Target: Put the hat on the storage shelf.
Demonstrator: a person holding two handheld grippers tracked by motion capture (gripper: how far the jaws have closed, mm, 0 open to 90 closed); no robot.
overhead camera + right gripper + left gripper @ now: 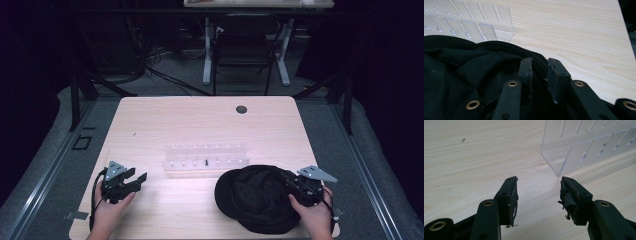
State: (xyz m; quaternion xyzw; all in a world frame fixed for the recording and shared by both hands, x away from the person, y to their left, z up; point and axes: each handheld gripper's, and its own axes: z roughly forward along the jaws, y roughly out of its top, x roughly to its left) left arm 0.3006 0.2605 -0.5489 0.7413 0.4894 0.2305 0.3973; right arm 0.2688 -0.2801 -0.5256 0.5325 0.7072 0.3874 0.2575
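Looking down from the high view, we see our right hand [314, 212] at the near right edge of the table [200, 120], wrist angled inward so that the right gripper [291, 181] points left, into the black cap [257, 197]. The cap lies crumpled on the near right part of the table, just in front of the clear plastic rack [206, 160]. In the right gripper view the jaws stand narrowly apart with the cap's rim [534, 56] running between them; the pads seem to close on that edge, so we hold the cap by its rim.

Our left hand [107, 207] rests at the near left, well apart from the cap, forearm coming straight up from the table's edge. Its left gripper [537, 195] points right and slightly forward toward the rack's end, low over the wood, jaws spread wide with nothing between them.
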